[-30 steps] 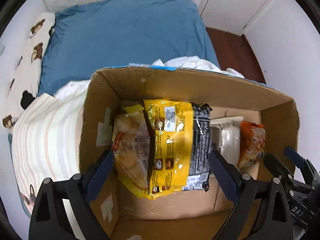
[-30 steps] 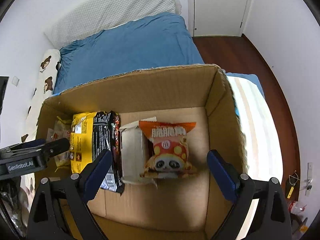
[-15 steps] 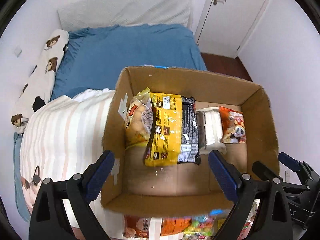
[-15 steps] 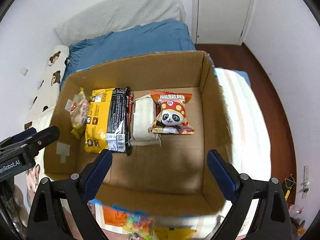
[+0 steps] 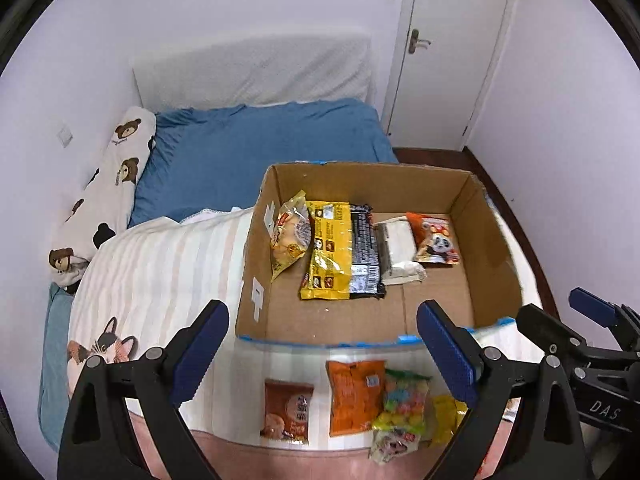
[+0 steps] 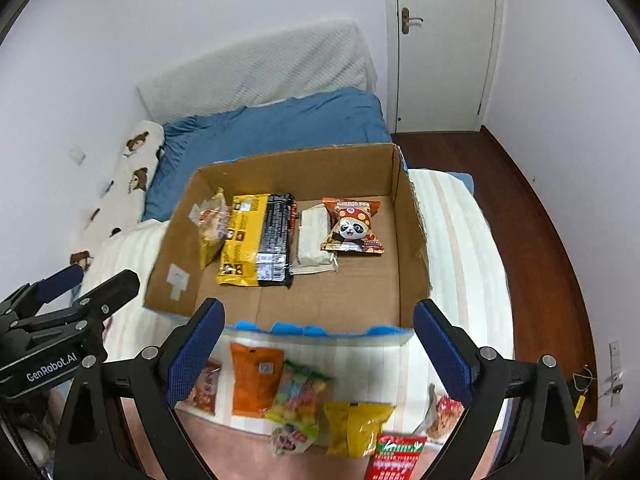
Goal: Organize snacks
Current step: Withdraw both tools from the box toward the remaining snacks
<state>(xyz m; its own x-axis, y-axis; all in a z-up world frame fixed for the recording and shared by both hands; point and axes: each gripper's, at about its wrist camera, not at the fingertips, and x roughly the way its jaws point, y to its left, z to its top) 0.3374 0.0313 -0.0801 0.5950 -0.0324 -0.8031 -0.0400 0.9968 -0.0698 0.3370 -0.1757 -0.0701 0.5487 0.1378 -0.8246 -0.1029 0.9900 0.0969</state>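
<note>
A: On the bed (image 5: 256, 148), cardboard box (image 5: 460, 196) sits open on the striped blanket (image 5: 160, 264). What does it hold?

B: Four packs in a row along the far half of the floor. From the left: crumpled yellow bag (image 5: 289, 236) leaning at the left wall, yellow-and-black pack (image 5: 340, 252) flat, white pack (image 5: 398, 250) touching it, panda snack (image 5: 434, 240) overlapping the white one's right edge. Near half of the box floor is bare cardboard.

A: Loose snacks?

B: In front of the box on the blanket, right wrist view: brown pack (image 6: 206, 386) partly behind a finger, orange pack (image 6: 255, 380), colourful candy bag (image 6: 298, 396) overlapping it, yellow bag (image 6: 356, 424), red packet (image 6: 396, 456) at the frame bottom, one more small pack (image 6: 442, 416), unclear.

A: Grippers?

B: Left gripper (image 5: 320, 350) has its jaws spread wide, nothing between them, hovering over the loose pile near the box's front rim. Right gripper (image 6: 316, 346) likewise, jaws wide apart and empty. Each one shows at the edge of the other's view, so they're side by side.

A: Background?

B: Bear-print pillow (image 5: 108, 188) along the left wall, white door (image 6: 440, 40) far right, dark wood floor (image 6: 532, 216) beside the bed.
</note>
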